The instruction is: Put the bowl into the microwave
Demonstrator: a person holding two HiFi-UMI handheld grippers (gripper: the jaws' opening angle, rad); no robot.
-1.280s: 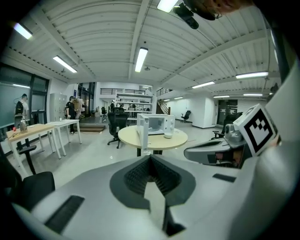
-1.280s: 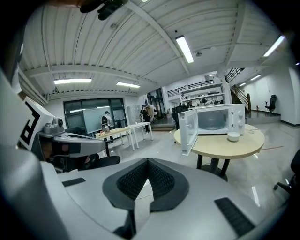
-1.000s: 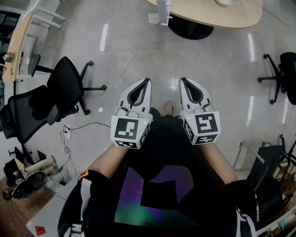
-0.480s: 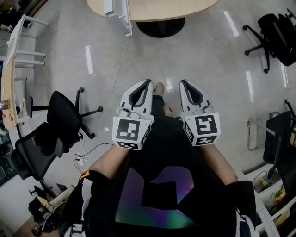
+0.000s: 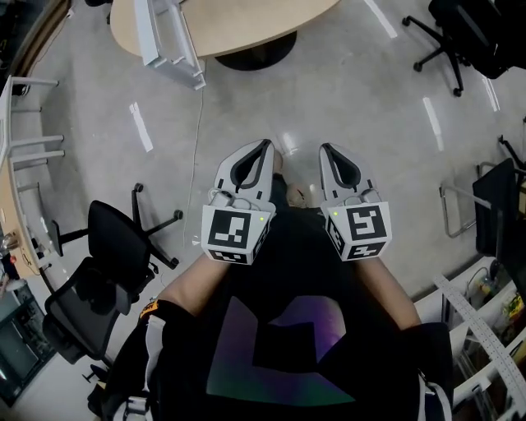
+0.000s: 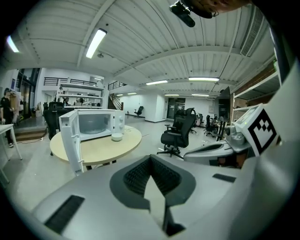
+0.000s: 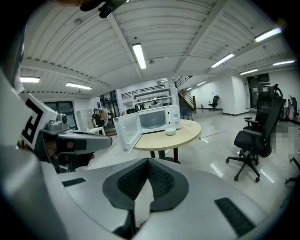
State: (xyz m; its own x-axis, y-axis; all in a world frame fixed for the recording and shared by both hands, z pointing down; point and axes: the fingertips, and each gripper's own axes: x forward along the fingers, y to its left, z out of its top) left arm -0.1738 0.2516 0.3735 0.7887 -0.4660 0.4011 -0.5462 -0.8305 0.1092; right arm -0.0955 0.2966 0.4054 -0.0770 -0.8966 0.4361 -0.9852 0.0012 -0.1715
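Bowl (image 6: 116,137) is sitting beside the open microwave (image 6: 96,124), looking light, rigid, likely slippery; pinching its rim seems wisest. Left gripper (image 5: 261,148) and right gripper (image 5: 326,150) are hovering far off, jaws together, empty.

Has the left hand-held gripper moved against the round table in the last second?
Yes. The left hand-held gripper has swung rightward: the round table, earlier up-right of it, now lies up-left.

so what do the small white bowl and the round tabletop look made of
Small white bowl: glazed ceramic or plastic, smooth plain white, too distant to settle. Round beige tabletop: probably laminate over board, matt, even pale colour, thin flat edge.
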